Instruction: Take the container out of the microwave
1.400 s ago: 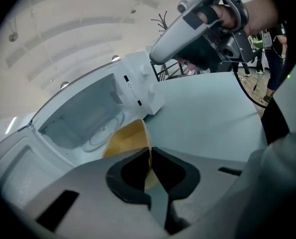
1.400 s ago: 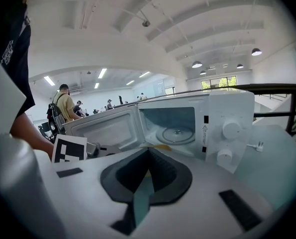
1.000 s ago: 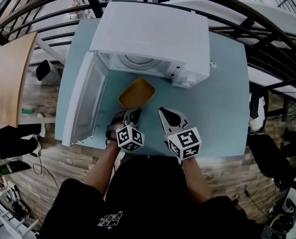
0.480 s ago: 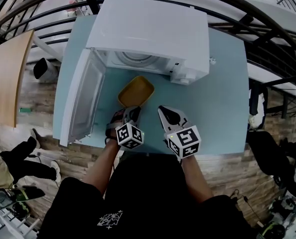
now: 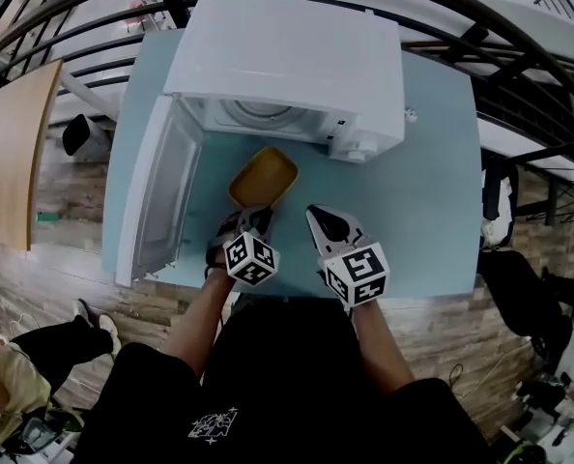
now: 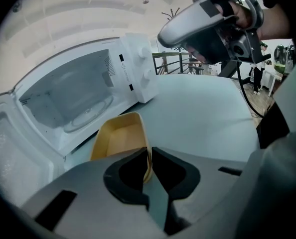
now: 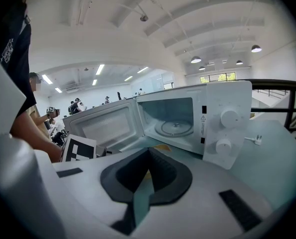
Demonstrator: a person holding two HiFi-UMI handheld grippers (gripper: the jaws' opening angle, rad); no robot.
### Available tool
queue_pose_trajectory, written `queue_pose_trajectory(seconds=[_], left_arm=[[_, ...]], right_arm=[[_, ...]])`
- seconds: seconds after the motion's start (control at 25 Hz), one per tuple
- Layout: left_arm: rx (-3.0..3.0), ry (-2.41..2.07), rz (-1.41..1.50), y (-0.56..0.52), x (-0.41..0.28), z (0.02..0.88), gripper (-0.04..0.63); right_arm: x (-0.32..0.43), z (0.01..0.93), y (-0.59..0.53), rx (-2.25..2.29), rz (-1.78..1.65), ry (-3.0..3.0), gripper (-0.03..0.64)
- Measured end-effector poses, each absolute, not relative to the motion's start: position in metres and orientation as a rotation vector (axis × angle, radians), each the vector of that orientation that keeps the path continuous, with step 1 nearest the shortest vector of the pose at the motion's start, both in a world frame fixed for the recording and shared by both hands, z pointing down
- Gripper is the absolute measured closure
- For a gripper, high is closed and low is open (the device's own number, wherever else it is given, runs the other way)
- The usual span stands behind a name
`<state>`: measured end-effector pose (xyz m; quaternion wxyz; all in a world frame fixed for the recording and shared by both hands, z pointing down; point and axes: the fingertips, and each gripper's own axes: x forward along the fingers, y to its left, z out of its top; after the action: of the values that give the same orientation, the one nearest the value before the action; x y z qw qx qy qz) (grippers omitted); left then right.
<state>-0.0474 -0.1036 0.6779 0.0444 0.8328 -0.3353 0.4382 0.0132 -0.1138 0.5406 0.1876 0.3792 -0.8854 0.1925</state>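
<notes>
A yellow container (image 5: 264,174) stands on the pale blue table (image 5: 427,211) just in front of the open white microwave (image 5: 287,56). My left gripper (image 5: 256,217) is shut on the container's near rim; in the left gripper view the rim of the container (image 6: 119,136) sits pinched between the jaws of the left gripper (image 6: 149,164). My right gripper (image 5: 323,218) hovers beside it on the right, shut with nothing in it. In the right gripper view the right gripper (image 7: 147,167) faces the microwave (image 7: 188,118), whose cavity holds only the glass turntable (image 7: 174,128).
The microwave door (image 5: 159,196) swings open to the left, near the table's left edge. A small white plug (image 5: 411,116) lies right of the microwave. Railings and a wooden floor surround the table. A person's legs (image 5: 36,351) show at the lower left.
Both grippers and the container stay where they were. The person on the floor at lower left has walked further down the picture.
</notes>
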Motion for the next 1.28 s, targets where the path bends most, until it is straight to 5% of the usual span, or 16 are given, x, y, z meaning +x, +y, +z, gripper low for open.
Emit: queue_pose_trajectory(seconds=[1.28], left_arm=[[2.625,-1.082,1.081,-0.106,-0.070,0.600,0.588]], right_arm=[[-0.001,0.503,-0.102,1.239,0.495,-2.516,0.611]])
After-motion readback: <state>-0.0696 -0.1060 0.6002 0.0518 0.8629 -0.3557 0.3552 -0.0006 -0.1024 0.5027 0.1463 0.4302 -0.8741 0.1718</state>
